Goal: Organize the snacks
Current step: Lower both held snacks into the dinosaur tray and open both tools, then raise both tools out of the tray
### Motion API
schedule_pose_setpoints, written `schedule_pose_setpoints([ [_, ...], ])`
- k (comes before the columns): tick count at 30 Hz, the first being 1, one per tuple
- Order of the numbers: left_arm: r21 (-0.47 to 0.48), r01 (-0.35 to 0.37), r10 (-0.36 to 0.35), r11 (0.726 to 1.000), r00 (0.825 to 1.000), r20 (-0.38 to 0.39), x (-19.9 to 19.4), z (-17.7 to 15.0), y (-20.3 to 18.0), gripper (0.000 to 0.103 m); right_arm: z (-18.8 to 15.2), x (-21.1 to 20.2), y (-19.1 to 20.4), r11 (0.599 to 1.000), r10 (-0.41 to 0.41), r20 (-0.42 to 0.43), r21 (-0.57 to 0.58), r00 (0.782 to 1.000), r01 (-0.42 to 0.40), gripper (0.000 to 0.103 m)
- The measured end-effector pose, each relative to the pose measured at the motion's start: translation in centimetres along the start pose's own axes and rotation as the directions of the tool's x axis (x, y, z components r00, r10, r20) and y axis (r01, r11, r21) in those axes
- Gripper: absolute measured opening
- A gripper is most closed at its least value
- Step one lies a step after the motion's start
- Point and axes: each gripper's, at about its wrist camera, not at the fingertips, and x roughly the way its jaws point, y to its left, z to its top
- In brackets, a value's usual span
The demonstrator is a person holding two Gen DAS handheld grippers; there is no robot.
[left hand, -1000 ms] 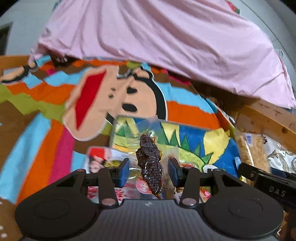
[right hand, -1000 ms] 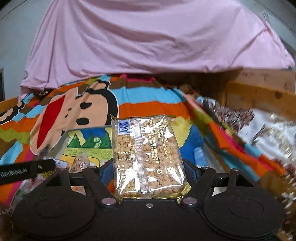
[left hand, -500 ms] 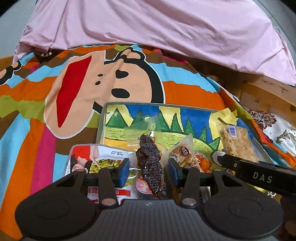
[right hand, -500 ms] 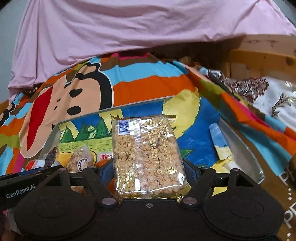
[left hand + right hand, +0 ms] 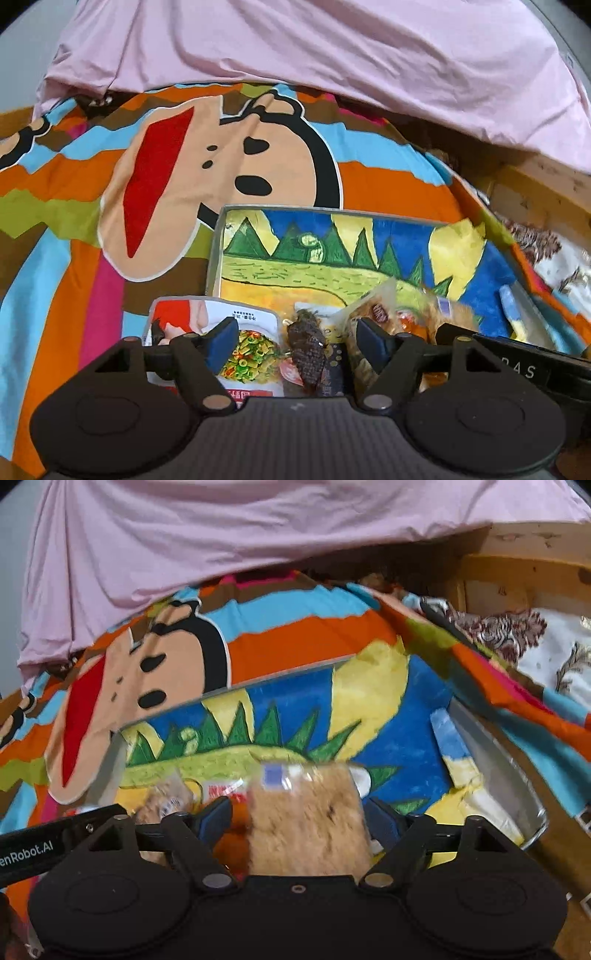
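Since half a second ago your left hand-held gripper (image 5: 293,341) has spread its fingers, and the dark brown wrapped snack (image 5: 307,350) now lies loose between them, over the painted metal tray (image 5: 218,236) just ahead. Pull back crooked and a finger may drag it out.

From the right view, your right hand-held gripper (image 5: 295,821) has also widened; the clear-wrapped puffed-rice bar (image 5: 306,819) blurs between its fingers, so you cannot tell whether it is gripped. It could land on the small snack packets (image 5: 166,801) to its left.
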Motion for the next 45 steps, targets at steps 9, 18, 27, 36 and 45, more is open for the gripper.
schedule_pose_setpoints([
  [9, -0.014, 0.002, 0.000, 1.000, 0.993, 0.120, -6.6, 2.5, 0.0, 0.095, 3.5, -7.4, 0.2, 0.998, 0.053, 0.153, -0.034, 0.987, -0.048, 0.097],
  [18, -0.018, -0.009, 0.013, 1.000, 0.970, 0.241, -15.7, 4.6, -0.3, 0.102, 5.7, -18.1, 0.0, 0.994, 0.105, 0.300, -0.047, 0.948, -0.096, 0.102],
  [27, 0.009, -0.021, 0.017, 1.000, 0.951, 0.309, -23.5, 4.7, -1.3, 0.102, 4.2, -25.9, -1.2, 0.991, 0.134, 0.353, -0.046, 0.926, -0.126, 0.102],
  [36, 0.019, -0.037, 0.030, 0.999, 0.952, 0.306, -27.8, 1.8, -2.1, 0.102, 1.9, -30.5, -2.1, 0.989, 0.147, 0.354, -0.072, 0.924, -0.130, 0.102],
  [45, 0.090, -0.071, 0.041, 0.993, 0.953, 0.300, -30.8, -1.7, -2.9, 0.102, -1.6, -33.5, -2.2, 0.986, 0.148, 0.329, -0.118, 0.933, -0.114, 0.102],
])
